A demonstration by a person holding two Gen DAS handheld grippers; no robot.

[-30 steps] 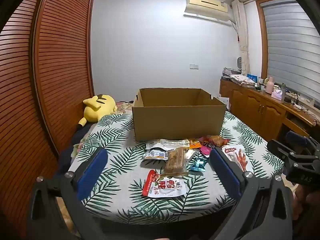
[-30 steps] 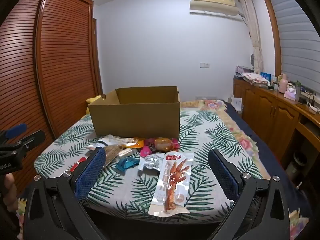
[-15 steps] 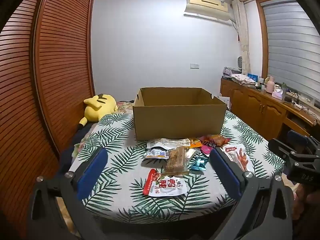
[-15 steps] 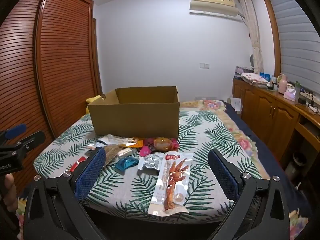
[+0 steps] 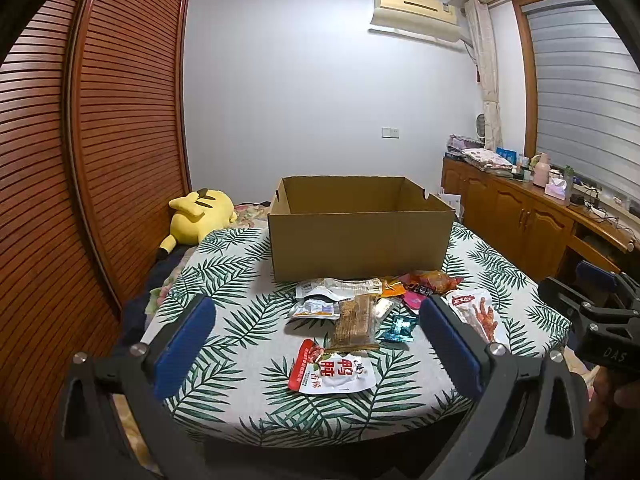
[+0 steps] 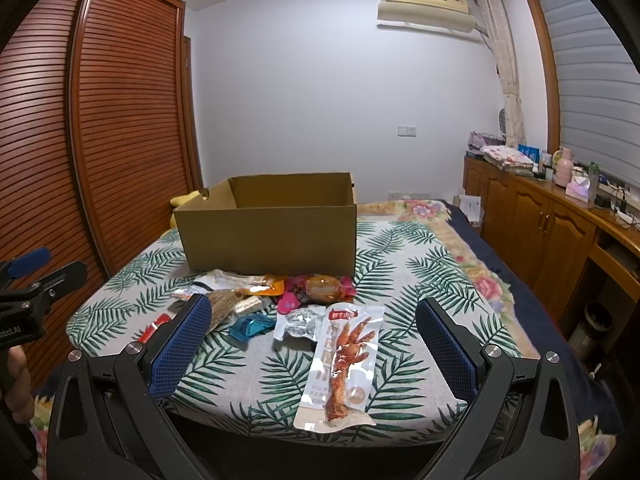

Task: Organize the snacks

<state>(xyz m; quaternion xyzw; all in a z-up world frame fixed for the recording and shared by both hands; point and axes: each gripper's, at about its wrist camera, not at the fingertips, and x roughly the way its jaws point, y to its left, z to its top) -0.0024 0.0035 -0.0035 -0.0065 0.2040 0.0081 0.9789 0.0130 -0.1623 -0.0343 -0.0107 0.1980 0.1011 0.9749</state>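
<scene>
An open cardboard box (image 5: 360, 240) (image 6: 268, 236) stands on a leaf-print cloth (image 5: 240, 320). Several snack packets lie in front of it: a red-and-white pouch (image 5: 334, 372), a brown bar (image 5: 354, 322), a teal packet (image 5: 400, 328) (image 6: 250, 326), a long chicken-foot packet (image 6: 342, 364) (image 5: 478, 316), and an orange-pink bundle (image 6: 320, 286). My left gripper (image 5: 316, 346) hangs open before the near edge, the red-and-white pouch between its blue fingers' line of sight. My right gripper (image 6: 312, 344) is open too, short of the chicken-foot packet. Neither holds anything.
A slatted wooden wardrobe (image 5: 100, 160) runs along the left. A yellow plush toy (image 5: 200, 216) lies left of the box. Wooden cabinets (image 6: 560, 232) with bottles and cloths line the right wall. The other gripper shows at each view's edge (image 5: 592, 320) (image 6: 28, 292).
Both grippers have drifted very slightly; the packets and box sit a touch differently in view. Nothing was gripped or moved.
</scene>
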